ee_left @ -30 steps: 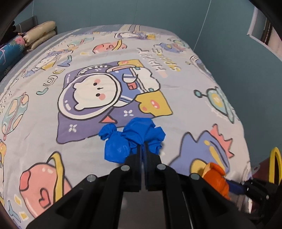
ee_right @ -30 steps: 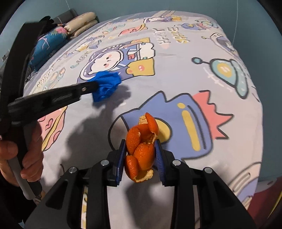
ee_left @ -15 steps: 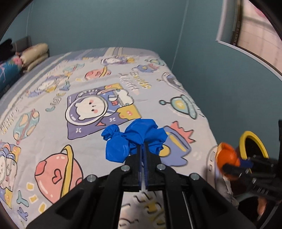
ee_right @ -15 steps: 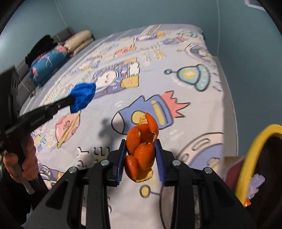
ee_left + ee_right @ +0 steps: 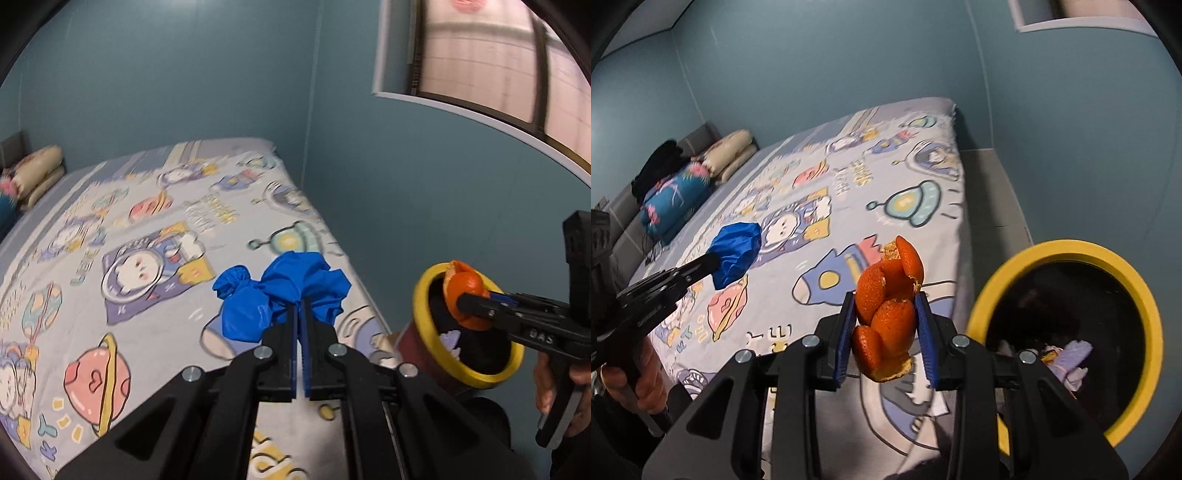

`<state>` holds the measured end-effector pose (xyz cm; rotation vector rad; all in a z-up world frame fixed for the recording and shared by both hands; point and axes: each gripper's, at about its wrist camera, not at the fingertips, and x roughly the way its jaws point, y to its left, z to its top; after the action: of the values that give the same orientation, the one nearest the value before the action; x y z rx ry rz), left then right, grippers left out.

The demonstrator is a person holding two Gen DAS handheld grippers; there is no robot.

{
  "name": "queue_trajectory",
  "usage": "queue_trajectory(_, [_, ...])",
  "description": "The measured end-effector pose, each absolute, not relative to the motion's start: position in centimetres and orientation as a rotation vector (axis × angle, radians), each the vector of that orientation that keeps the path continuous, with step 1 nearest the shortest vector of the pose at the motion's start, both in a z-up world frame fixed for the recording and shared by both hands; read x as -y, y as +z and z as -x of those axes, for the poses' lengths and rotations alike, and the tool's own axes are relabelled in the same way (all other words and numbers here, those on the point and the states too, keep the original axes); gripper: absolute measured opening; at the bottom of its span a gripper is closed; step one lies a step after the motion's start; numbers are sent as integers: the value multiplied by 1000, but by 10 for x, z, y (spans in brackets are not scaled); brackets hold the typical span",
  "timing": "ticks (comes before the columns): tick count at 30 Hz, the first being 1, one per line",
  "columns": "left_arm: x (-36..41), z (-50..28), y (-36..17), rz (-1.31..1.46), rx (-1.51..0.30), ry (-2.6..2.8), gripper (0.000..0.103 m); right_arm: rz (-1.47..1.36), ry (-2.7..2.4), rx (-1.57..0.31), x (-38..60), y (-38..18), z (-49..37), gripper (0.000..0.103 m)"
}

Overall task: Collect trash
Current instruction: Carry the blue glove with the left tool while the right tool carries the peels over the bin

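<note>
The left tool (image 5: 299, 314) pinches a crumpled blue glove (image 5: 280, 295) above the bed (image 5: 147, 229). The right tool (image 5: 886, 314) pinches orange peel (image 5: 886, 306) near the yellow-rimmed trash bin (image 5: 1145, 314).

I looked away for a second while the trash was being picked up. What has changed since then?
Both claws lifted off the bed and swung toward the yellow-rimmed bin, which has come into view. The orange peel now hangs at the bin's rim in the left wrist view. Unchanged: left claw clamped on the blue glove, right claw on the peel.

"DAS" on the right tool (image 5: 476, 308)
</note>
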<state>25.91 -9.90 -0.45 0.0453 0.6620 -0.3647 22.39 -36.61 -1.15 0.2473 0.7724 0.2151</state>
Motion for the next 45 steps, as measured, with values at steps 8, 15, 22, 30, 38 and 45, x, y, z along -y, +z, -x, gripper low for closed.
queue_trajectory(8, [160,-240,15,-112,-605,-469,2,-298,123,-706,419,-3,-199,30])
queue_trajectory(15, [211,-235,19,-158,-585,-535,2,-311,33,-670,460,0,-184,30])
queue_trajectory(22, [258,-241,12,-176,-611,-583,2,-335,-31,-649,495,-2,-176,30])
queue_trajectory(30, [295,-253,-11,-129,-663,-582,2,-357,-77,-641,520,-9,-173,30])
queue_trajectory(38, [325,-258,-24,-142,-663,-574,2,-368,-101,-655,535,-19,-173,30])
queue_trajectory(45, [338,-264,-42,-156,-708,-566,2,-389,-104,-686,539,-34,-185,30])
